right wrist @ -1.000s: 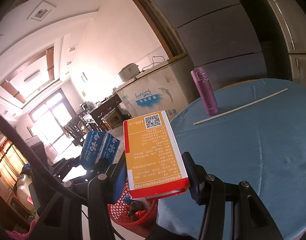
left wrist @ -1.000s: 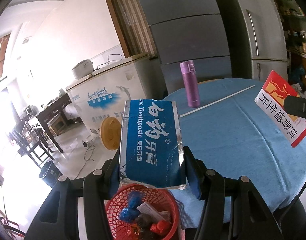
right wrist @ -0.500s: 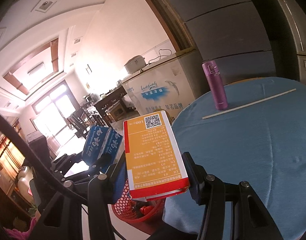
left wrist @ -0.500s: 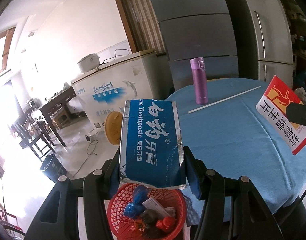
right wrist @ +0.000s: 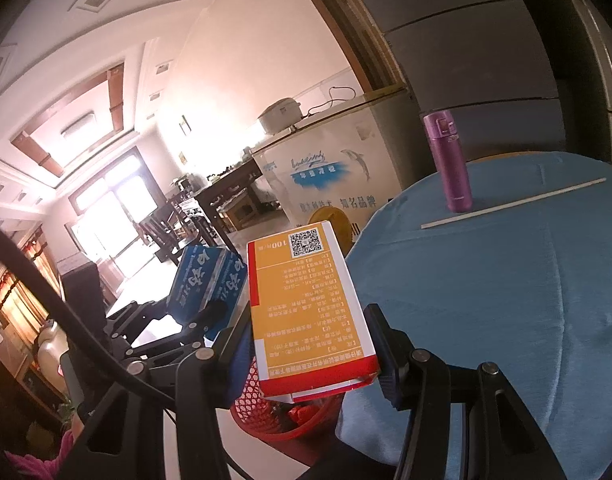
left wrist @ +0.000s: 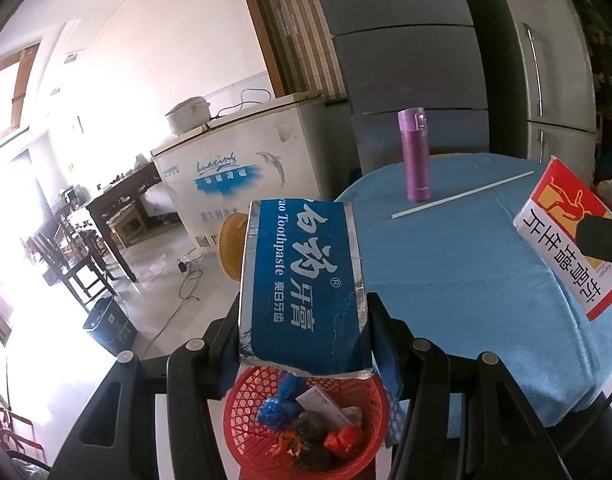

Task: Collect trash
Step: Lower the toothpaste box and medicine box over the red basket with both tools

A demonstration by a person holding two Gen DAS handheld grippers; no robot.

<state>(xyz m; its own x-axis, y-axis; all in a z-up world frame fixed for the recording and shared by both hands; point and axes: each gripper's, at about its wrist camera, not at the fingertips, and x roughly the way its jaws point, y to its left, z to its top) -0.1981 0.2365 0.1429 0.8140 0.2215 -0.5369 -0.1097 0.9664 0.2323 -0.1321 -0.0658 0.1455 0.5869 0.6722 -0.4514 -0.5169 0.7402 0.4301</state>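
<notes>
Two boxes clamped above the red basket [left wrist: 306, 420].
We judge release next: left gripper [left wrist: 303, 344] grips toothpaste box [left wrist: 301, 288], right gripper [right wrist: 310, 356] orange box [right wrist: 310, 312].

Both grippers black: left gripper [left wrist: 306, 344] and right gripper [right wrist: 312, 350] have angular linkage arms with silver screws and blue pads [right wrist: 388, 364]. A black cable [right wrist: 45, 292] arcs left of the right gripper; pink sleeve [right wrist: 37, 462] below the cable.
</notes>
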